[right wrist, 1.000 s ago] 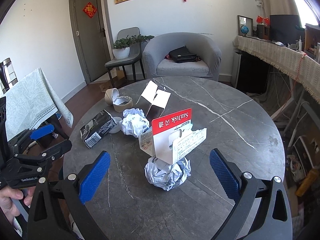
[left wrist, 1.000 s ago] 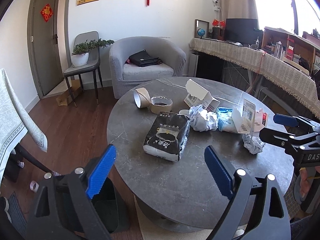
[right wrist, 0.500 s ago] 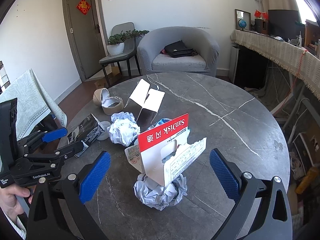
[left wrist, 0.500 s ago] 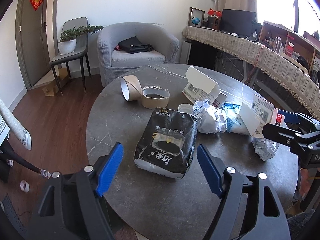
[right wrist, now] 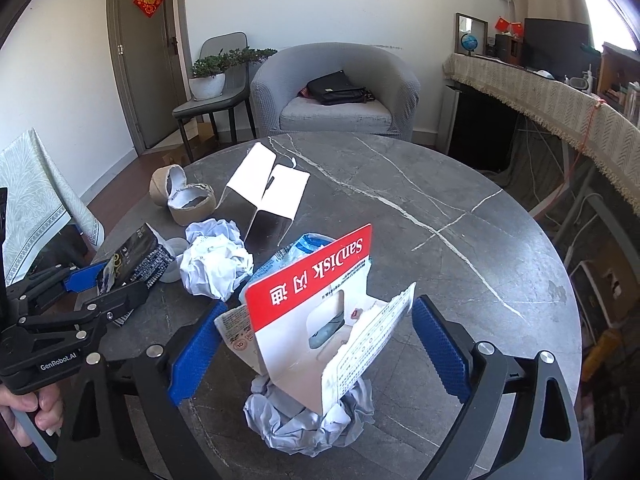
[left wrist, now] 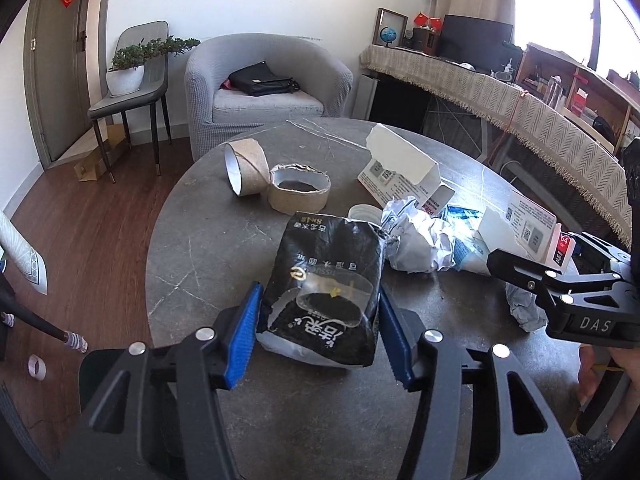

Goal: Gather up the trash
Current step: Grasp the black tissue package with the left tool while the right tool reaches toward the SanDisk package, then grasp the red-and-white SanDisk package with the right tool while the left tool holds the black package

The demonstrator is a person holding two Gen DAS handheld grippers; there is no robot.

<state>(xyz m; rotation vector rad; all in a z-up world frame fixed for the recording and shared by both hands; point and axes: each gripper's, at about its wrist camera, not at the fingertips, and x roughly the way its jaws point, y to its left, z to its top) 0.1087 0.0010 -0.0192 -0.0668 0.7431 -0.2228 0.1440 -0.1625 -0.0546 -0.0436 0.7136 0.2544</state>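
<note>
- On the round grey table (left wrist: 208, 240), the left gripper (left wrist: 318, 334) straddles the near end of the black tissue pack (left wrist: 328, 280); its jaws have just been closing and the blue pads look right up against the pack's sides, clamping it
- Over on the other side, the right gripper (right wrist: 316, 348) has its jaws around the red-and-white SanDisk card (right wrist: 316, 300), which sits on a crumpled paper ball (right wrist: 308, 420); the jaws have just been closing, but there's a gap at both pads, so nothing is grasped
- Between the two, a second paper wad (right wrist: 216, 264) lies just beside the tissue pack
- Further back: two cardboard tape cores (left wrist: 276, 180) touching each other, and a folded white box (right wrist: 272, 192) standing like a tent
</note>
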